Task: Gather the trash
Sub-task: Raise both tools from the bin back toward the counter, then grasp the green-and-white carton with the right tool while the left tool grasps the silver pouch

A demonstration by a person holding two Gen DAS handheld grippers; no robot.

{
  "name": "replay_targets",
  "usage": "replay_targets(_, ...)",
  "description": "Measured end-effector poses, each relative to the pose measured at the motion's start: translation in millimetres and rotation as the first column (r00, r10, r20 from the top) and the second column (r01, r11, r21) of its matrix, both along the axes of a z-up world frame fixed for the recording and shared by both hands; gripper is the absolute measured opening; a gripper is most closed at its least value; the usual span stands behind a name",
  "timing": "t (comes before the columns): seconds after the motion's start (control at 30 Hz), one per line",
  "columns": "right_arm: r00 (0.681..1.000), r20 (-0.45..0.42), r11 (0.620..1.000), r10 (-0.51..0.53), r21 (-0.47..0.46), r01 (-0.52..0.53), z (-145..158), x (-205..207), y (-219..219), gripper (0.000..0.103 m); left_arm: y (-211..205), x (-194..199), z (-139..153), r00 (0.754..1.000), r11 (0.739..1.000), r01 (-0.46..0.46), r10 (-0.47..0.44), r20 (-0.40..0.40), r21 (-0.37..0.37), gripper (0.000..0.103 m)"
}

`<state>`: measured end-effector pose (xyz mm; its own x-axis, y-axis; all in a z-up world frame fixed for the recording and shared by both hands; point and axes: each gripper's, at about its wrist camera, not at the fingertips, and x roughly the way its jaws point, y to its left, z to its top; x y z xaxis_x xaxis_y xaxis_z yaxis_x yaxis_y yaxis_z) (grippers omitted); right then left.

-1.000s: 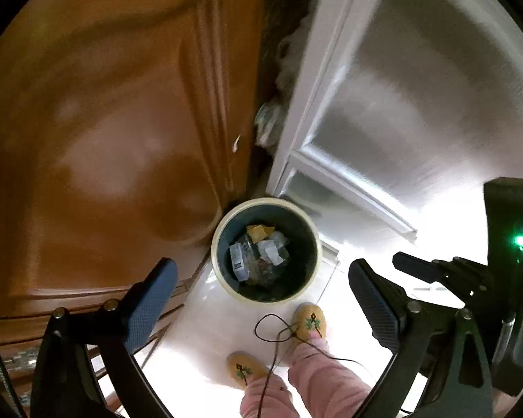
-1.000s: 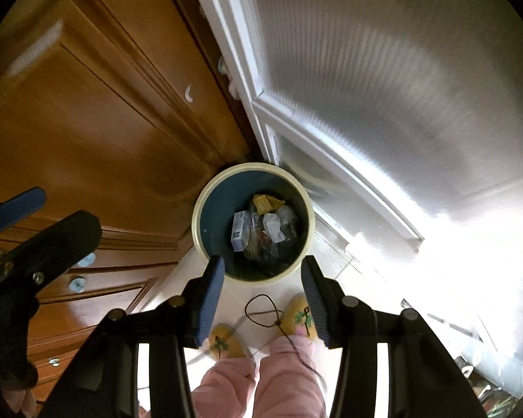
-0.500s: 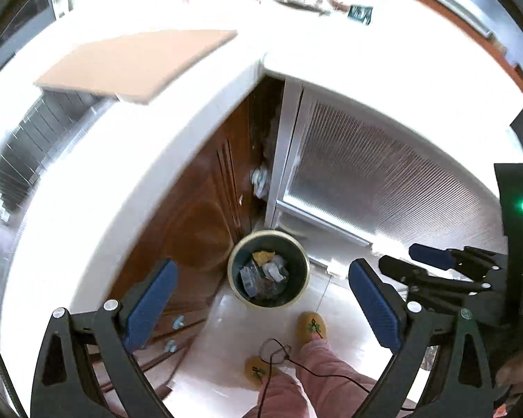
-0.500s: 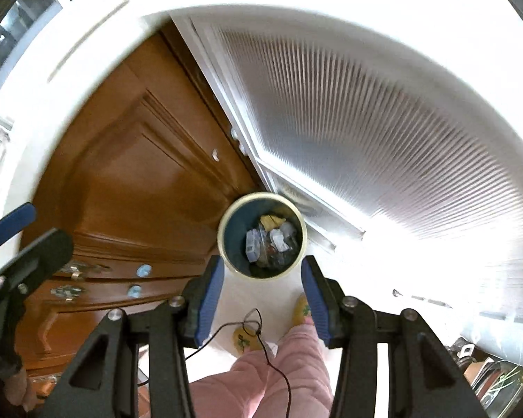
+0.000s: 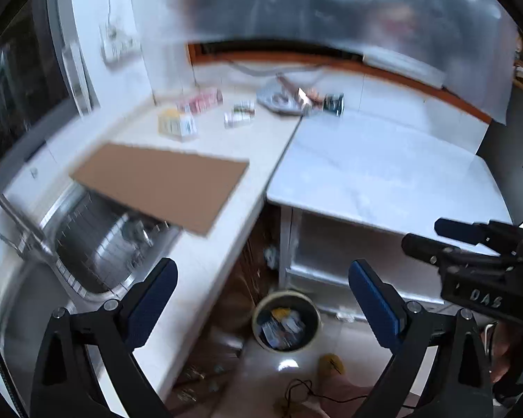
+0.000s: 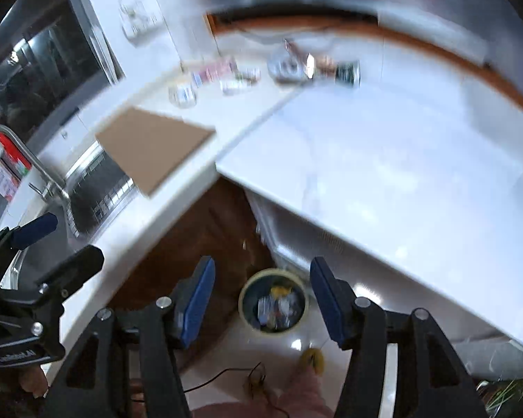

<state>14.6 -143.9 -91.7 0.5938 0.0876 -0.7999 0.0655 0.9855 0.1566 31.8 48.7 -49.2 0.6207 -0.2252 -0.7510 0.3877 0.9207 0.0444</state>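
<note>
Tilting downward, both grippers [image 5: 261, 299] [image 6: 261, 296] empty-jawed

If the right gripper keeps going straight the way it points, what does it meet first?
Most likely the trash bin on the floor: it sits framed between the open, empty right gripper fingers, well below it. Nothing shows in between, though blur leaves depth uncertain.

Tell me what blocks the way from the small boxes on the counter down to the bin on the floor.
Nothing visible does. The boxes lie at the back of the counter; the bin stands open-topped below its edge.
</note>
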Motion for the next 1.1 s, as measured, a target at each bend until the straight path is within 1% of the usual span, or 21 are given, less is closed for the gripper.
replay_targets(0.07,0.999,0.045,1.000,-0.002,-0.010,0.002,23.9,-2.5,2.0,0.058,0.7,-0.6,16.9,0.999,1.000,0.011,-0.011,0.031,-0.011,0.098)
replay_targets(0.17,0.994,0.106,1.000,0.003,-0.020,-0.001,48.7,-5.2,2.2,0.058,2.5,1.2,39.1,0.998,0.999,0.019,-0.016,0.067,-0.040,0.098)
replay_targets(0.33,0.987,0.164,1.000,0.003,-0.007,-0.002,77.6,1.8,-10.8,0.058,5.1,8.1,69.6,0.994,0.996,0.019,-0.010,0.106,-0.085,0.098)
replay_targets(0.43,0.982,0.189,1.000,0.002,-0.014,0.000,88.8,14.1,-20.7,0.058,3.0,21.6,78.9,0.993,0.995,0.008,0.005,0.119,-0.104,0.098)
replay_targets(0.6,0.979,0.205,0.999,0.009,-0.032,-0.002,93.4,51.8,-45.5,0.058,-9.9,59.6,78.4,0.995,0.991,-0.017,0.029,0.094,-0.133,0.098)
replay_targets(0.73,0.977,0.210,0.999,0.022,-0.052,-0.012,91.5,95.3,-75.1,0.058,-33.3,109.2,74.6,0.997,0.987,-0.033,0.043,0.060,-0.157,0.098)
replay_targets(0.87,0.980,0.194,0.995,0.046,-0.091,-0.028,82.2,143.9,-106.4,0.058,-58.6,162.1,67.8,0.999,0.984,-0.034,0.040,0.028,-0.176,0.098)
replay_targets(1.0,0.983,0.172,0.990,0.069,-0.134,-0.046,70.1,198.1,-137.2,0.058,-87.4,224.7,49.1,0.999,0.980,-0.036,0.032,-0.023,-0.198,0.098)
replay_targets(1.03,0.983,0.168,0.987,0.079,-0.151,-0.054,65.1,215.5,-145.3,0.058,-96.8,244.8,40.6,0.999,0.978,-0.037,0.029,-0.046,-0.205,0.098)
replay_targets(1.1,0.983,0.158,0.982,0.096,-0.175,-0.068,54.8,241.9,-156.5,0.058,-107.6,272.3,27.6,0.996,0.976,-0.045,0.028,-0.082,-0.212,0.098)
